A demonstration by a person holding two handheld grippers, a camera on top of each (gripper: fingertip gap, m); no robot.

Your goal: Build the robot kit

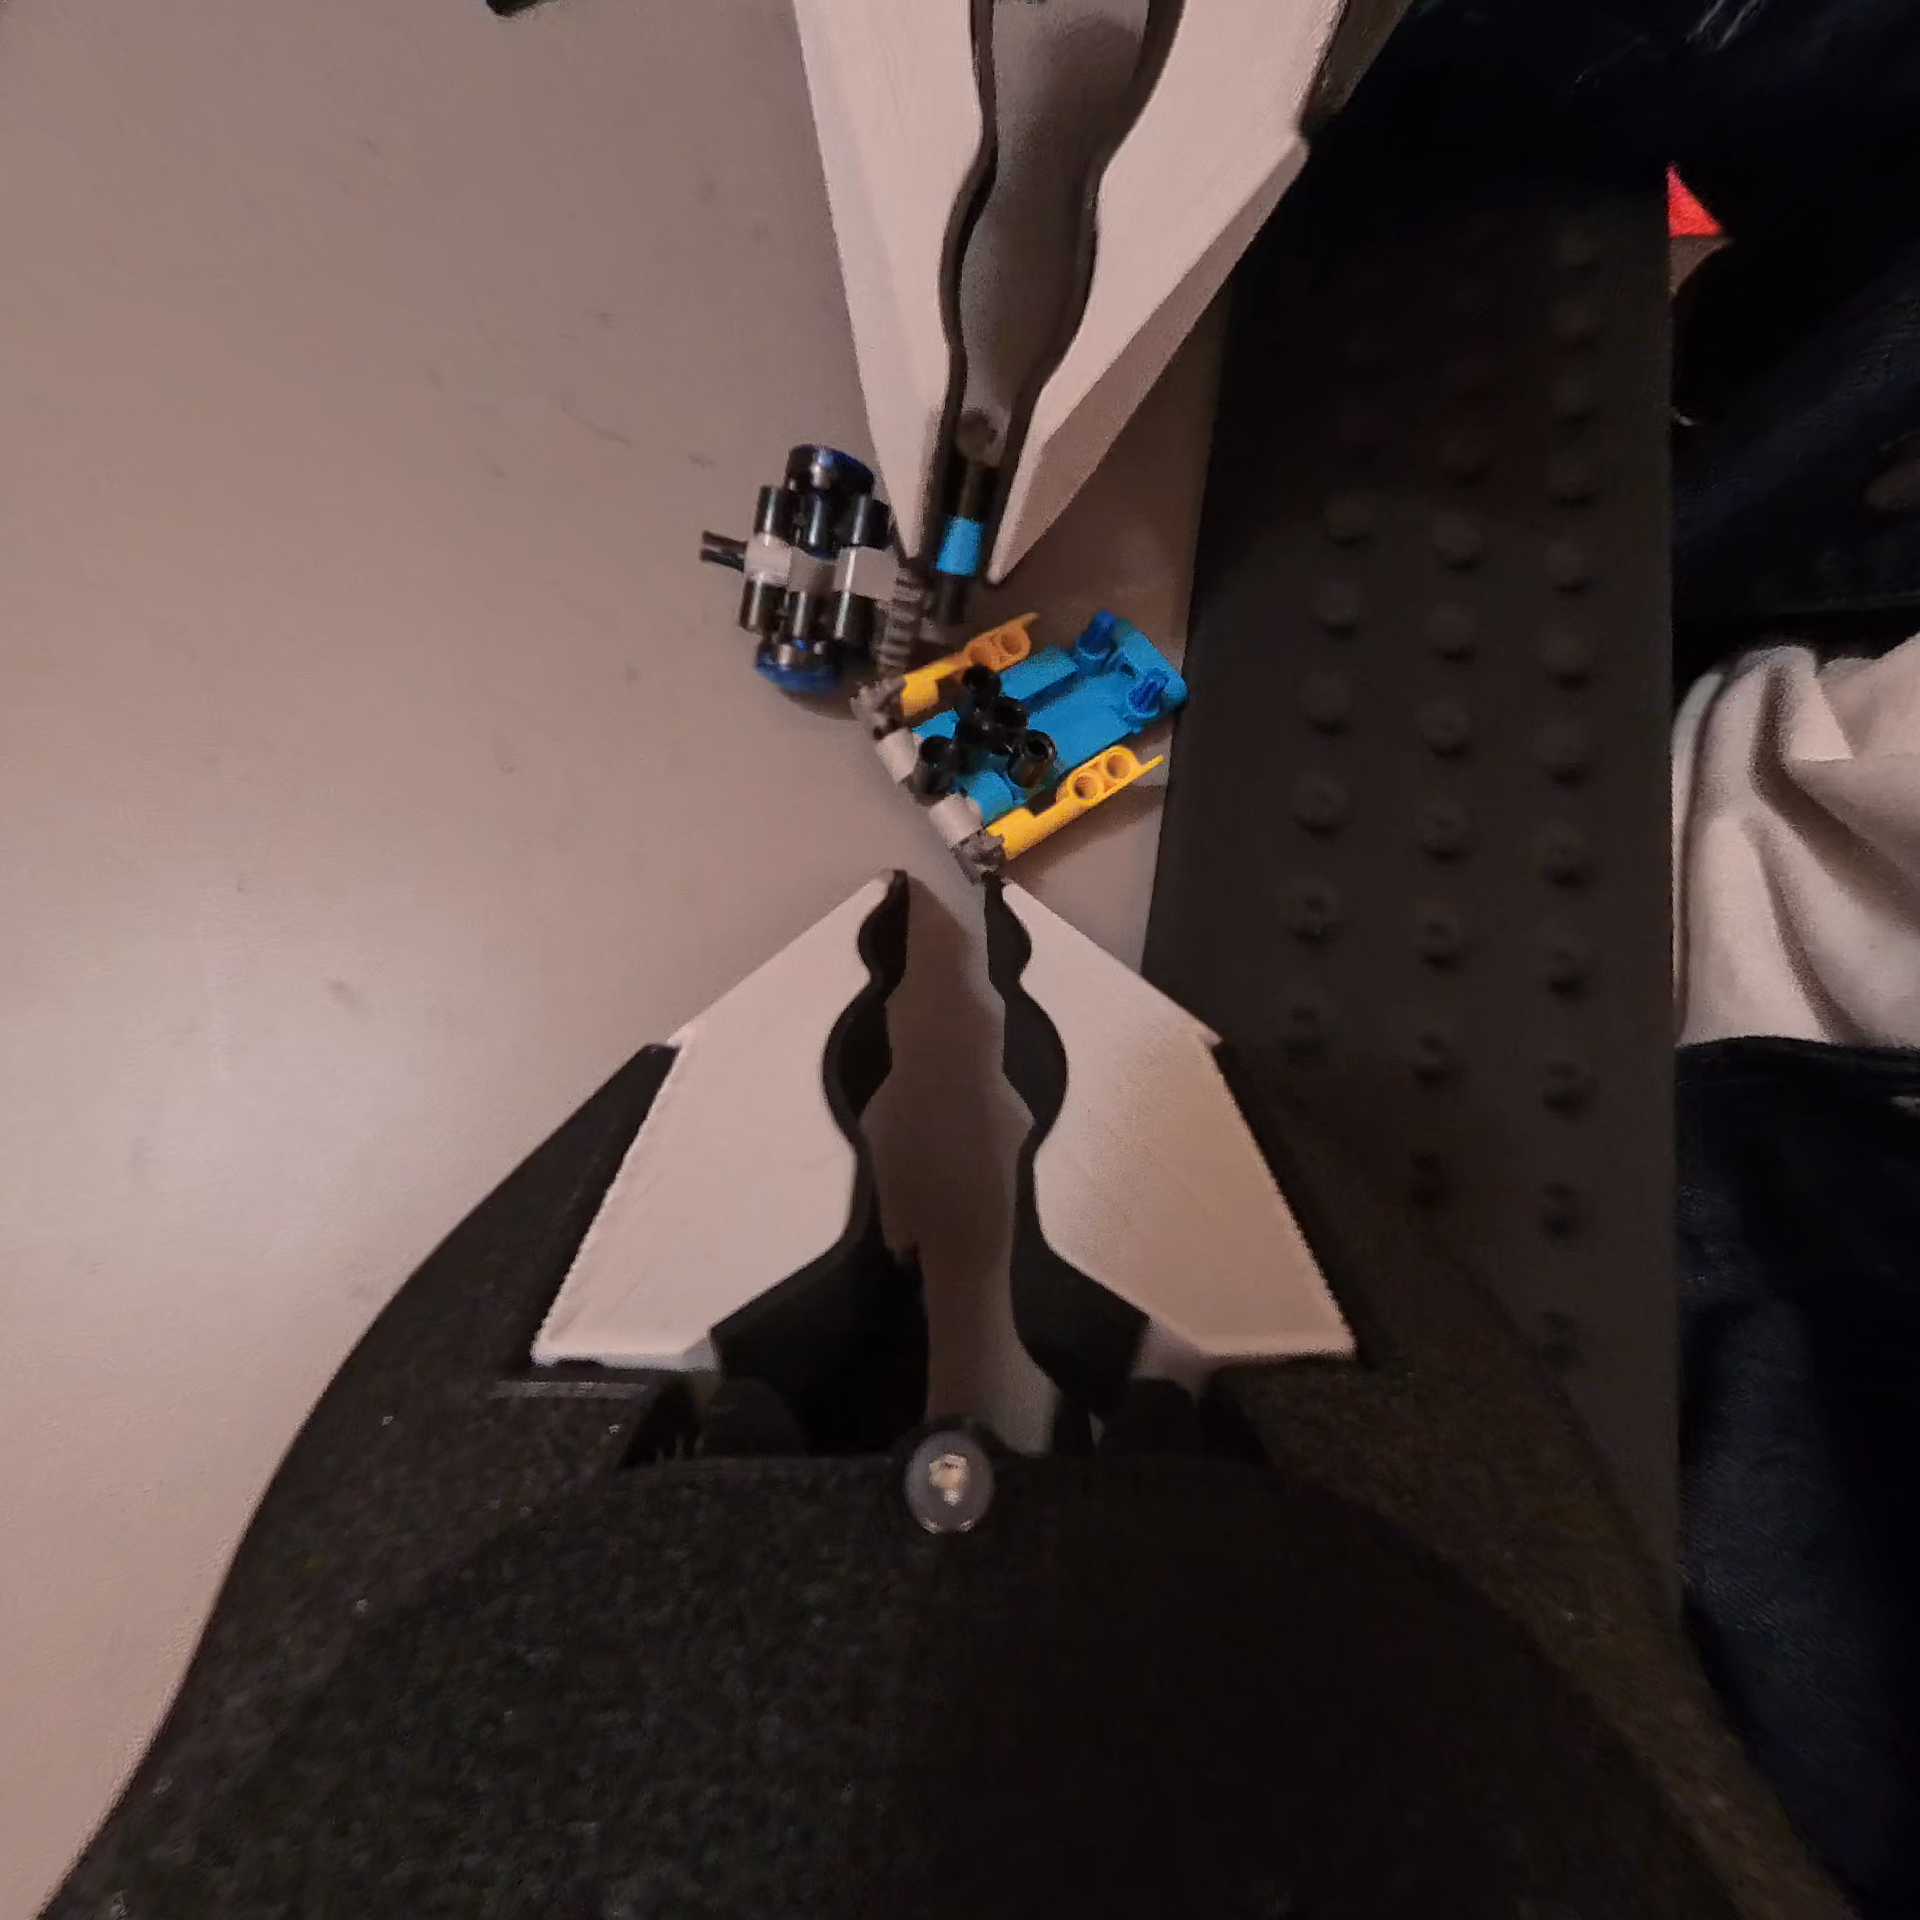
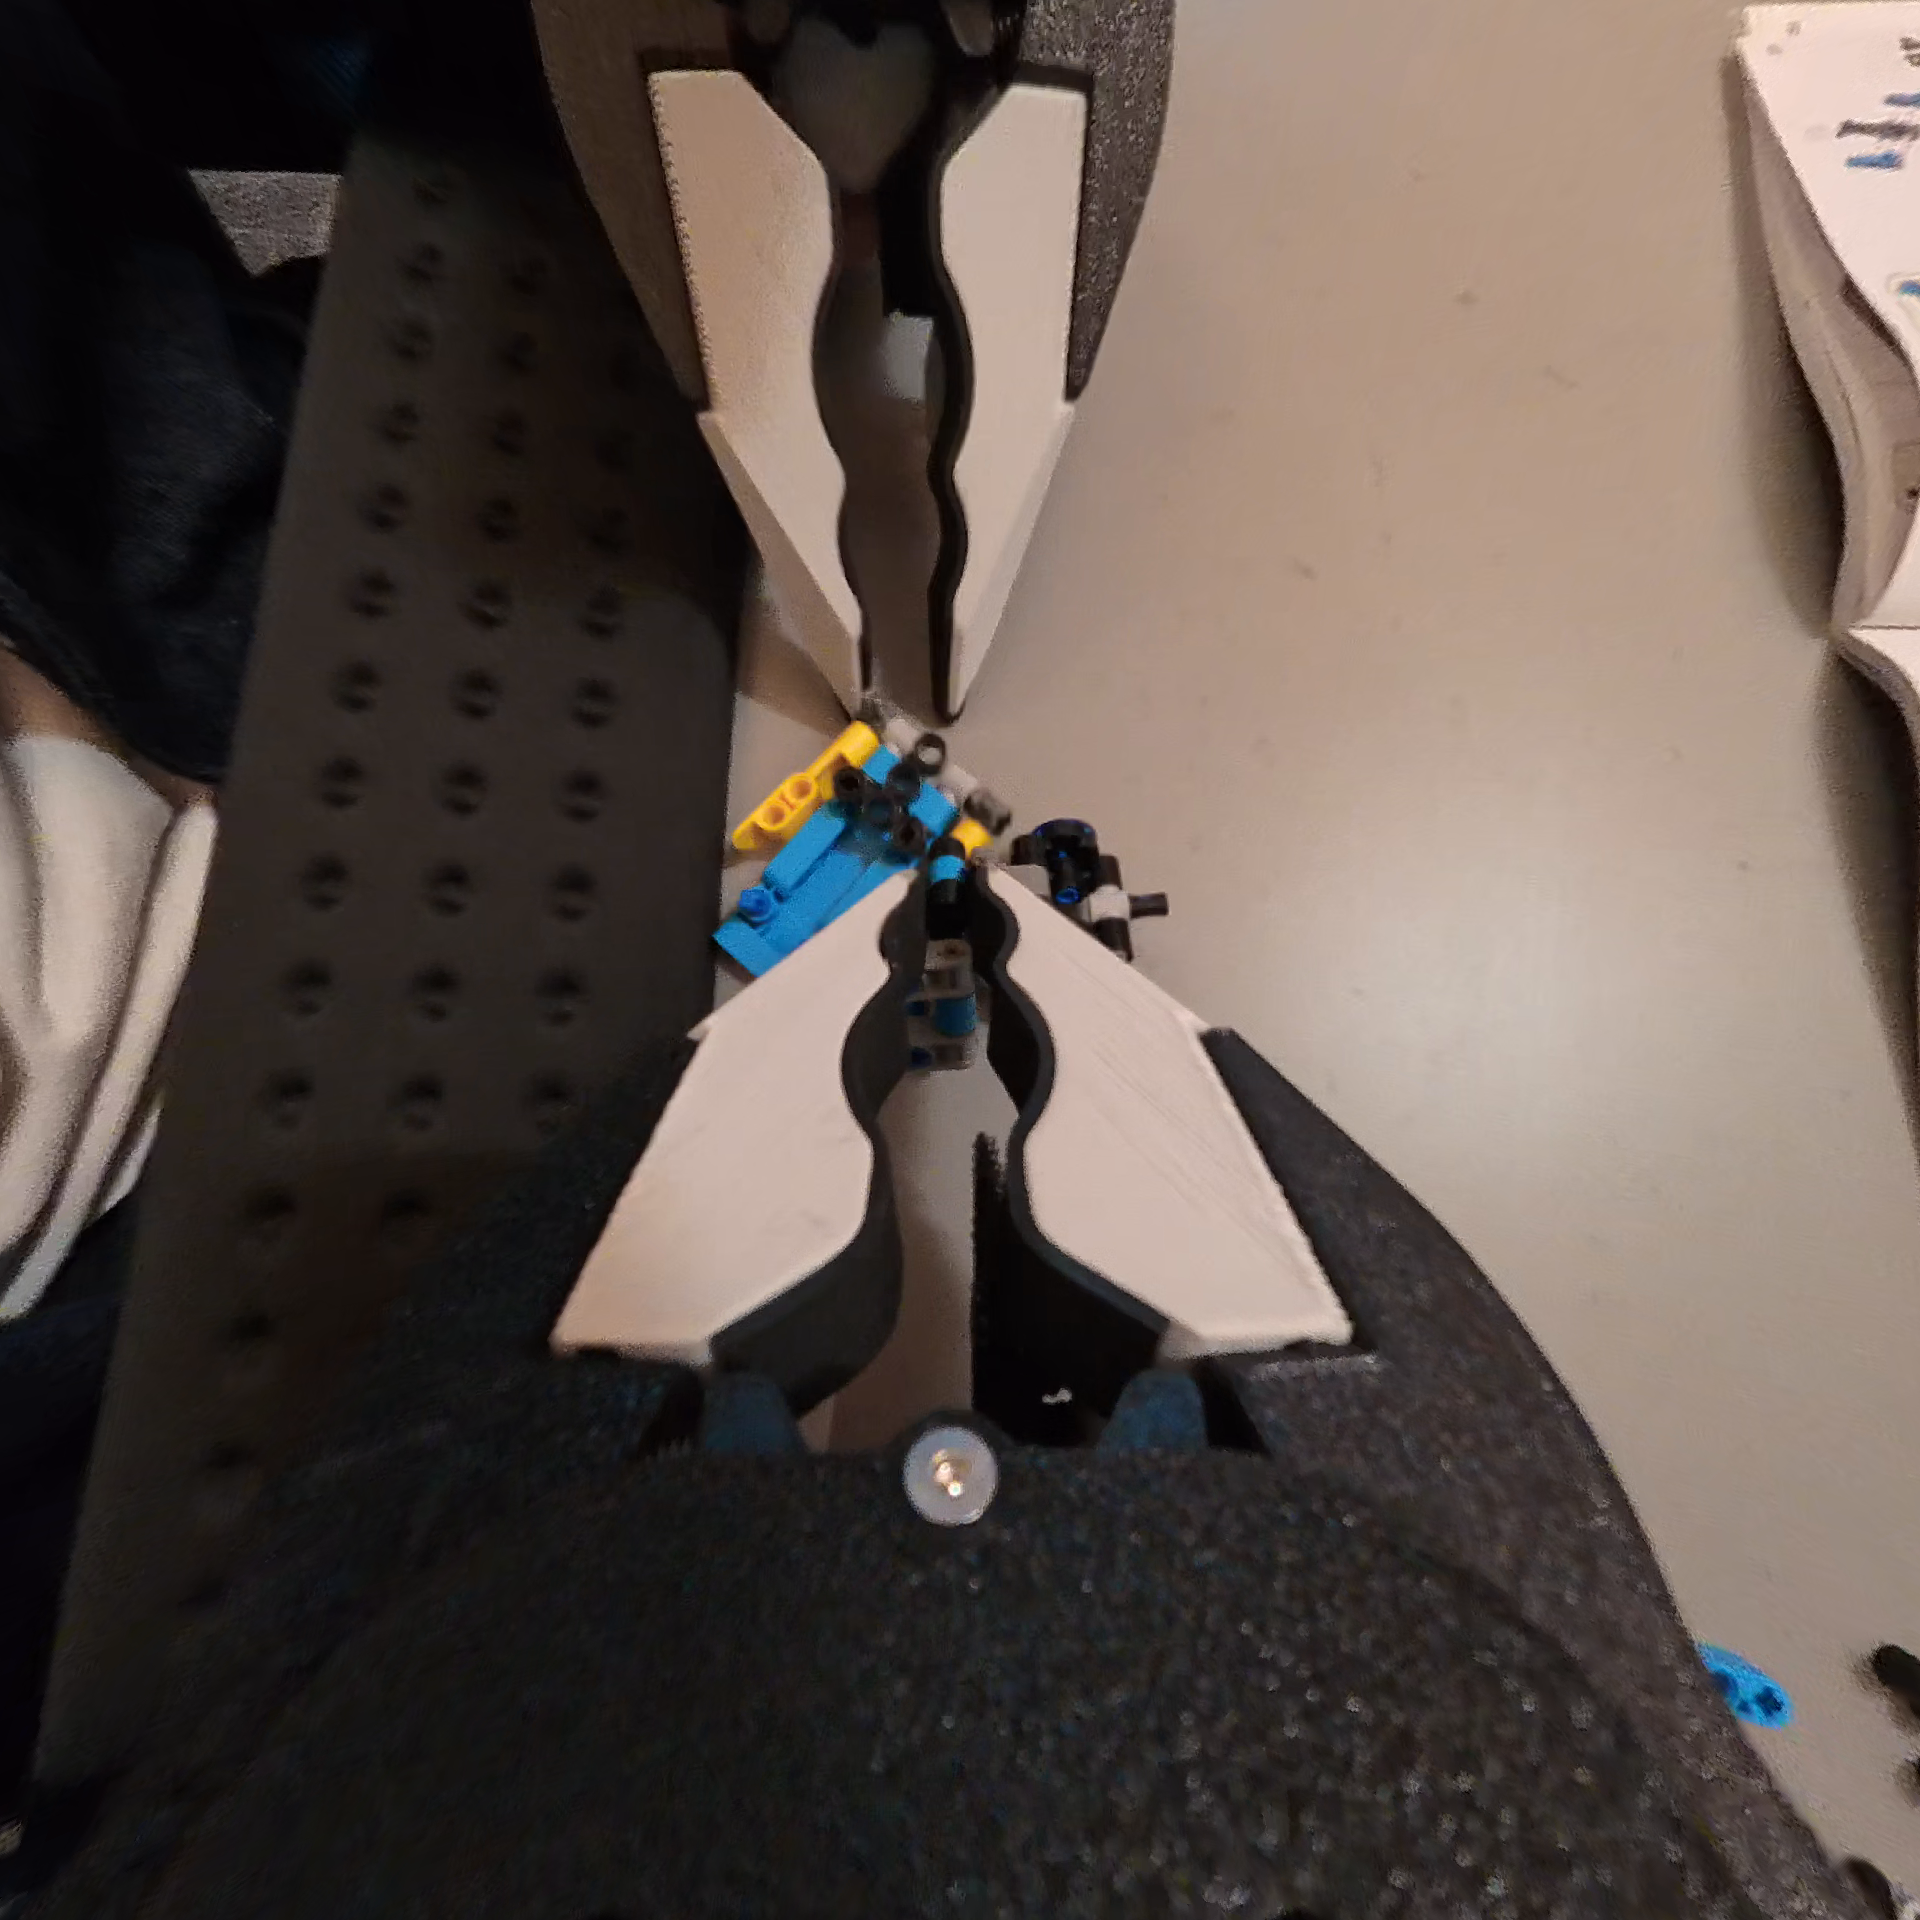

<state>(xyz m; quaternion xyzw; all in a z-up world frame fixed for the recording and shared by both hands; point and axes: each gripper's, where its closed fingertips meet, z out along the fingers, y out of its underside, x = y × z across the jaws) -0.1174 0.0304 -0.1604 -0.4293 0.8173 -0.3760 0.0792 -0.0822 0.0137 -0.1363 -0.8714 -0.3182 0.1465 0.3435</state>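
Right gripper (image 2: 948, 883) clamped on black-and-blue axle piece (image 2: 945, 878), left gripper (image 1: 940, 883) fingers slightly apart (tip touching grey connector (image 1: 977, 857)) beside blue-yellow brick assembly (image 1: 1039, 727), black studded strip (image 1: 1455, 727) alongside.

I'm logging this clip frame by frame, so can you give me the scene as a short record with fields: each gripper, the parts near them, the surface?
left gripper: fingers slightly apart, tips at the grey end of the blue and yellow assembly; whether they touch it is unclear
right gripper: shut on a black and blue axle piece
nearby: black wheeled assembly beside the axle piece
surface: pale table, black perforated strip along its edge
far off: booklet, loose blue part
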